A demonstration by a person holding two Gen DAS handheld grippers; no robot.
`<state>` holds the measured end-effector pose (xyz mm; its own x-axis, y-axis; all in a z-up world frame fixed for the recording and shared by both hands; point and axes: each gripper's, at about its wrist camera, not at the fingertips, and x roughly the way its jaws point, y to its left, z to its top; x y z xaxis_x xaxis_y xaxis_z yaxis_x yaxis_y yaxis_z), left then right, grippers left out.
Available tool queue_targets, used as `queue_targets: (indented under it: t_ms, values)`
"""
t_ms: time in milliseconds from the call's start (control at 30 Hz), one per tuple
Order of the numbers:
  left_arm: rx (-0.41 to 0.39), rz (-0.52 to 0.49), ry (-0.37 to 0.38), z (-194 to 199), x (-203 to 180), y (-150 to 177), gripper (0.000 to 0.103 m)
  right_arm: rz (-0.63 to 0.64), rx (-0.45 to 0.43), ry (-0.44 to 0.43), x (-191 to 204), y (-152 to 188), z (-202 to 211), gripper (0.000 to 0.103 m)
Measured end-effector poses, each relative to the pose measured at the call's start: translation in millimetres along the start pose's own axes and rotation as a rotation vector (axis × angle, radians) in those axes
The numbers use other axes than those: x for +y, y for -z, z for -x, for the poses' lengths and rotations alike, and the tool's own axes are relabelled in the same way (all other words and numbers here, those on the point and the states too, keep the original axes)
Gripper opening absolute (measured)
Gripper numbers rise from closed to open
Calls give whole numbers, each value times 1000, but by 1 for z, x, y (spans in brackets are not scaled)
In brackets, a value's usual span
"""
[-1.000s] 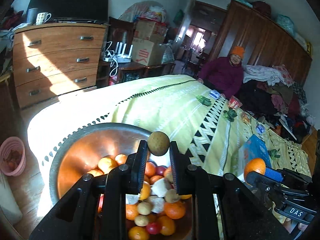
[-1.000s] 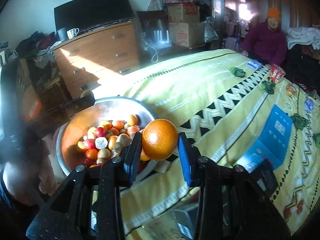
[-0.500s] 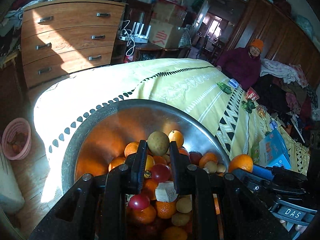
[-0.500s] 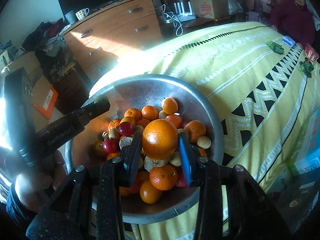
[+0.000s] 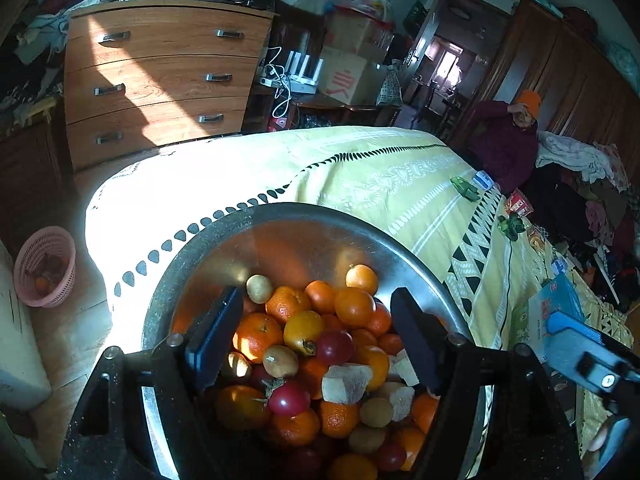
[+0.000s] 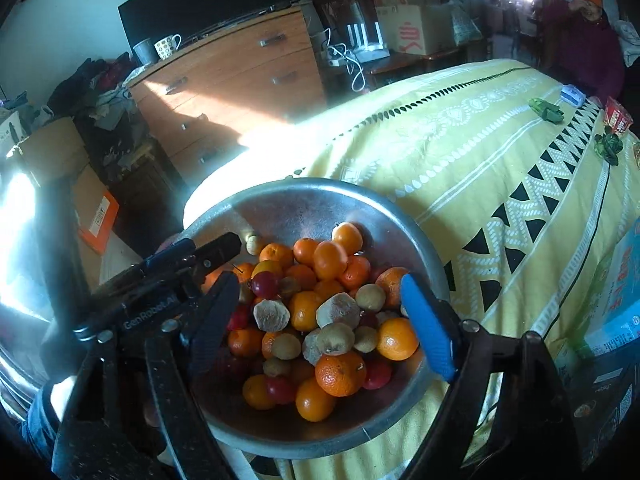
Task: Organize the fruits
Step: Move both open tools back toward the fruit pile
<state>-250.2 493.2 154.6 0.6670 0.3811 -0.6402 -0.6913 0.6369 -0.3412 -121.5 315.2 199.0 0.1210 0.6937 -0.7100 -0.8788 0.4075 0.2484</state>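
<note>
Left tongs (image 5: 312, 340) and right tongs (image 6: 316, 312) are both hanging wide apart and holding nothing, directly over the fruit pile (image 6: 316, 312) in the metal bowl (image 6: 304, 196). The bowl is sitting on the yellow bedspread (image 6: 480, 152) just below and ahead of both tongs, apparently serving as the collection point; fruit is lying heaped between the spread fingers.

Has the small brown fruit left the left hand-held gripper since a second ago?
Yes. The left hand-held gripper is open and empty; a small brown fruit now lies in the metal bowl, at the pile's far edge.
</note>
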Motion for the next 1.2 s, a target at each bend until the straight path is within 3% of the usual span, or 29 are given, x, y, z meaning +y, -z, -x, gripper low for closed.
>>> queue_targets:
  t_ms: [133, 300, 567, 767, 867, 1200]
  values:
    - [-20, -17, 20, 10, -13, 6, 77, -8, -76, -23, 0, 19, 48, 83]
    - [-58, -63, 83, 31, -48, 20, 77, -58, -102, 15, -17, 79, 97, 84]
    - [-126, -197, 283, 80, -137, 50, 82, -198, -86, 129, -60, 172, 156, 84]
    - [-94, -392, 440, 109, -229, 90, 83, -334, -101, 220, -102, 219, 191, 84]
    - [-54, -483, 501, 114, -273, 118, 90, -372, -113, 252, -117, 238, 207, 84]
    - [154, -683, 600, 84, -380, 217, 90, -523, -143, 333, -177, 306, 252, 84]
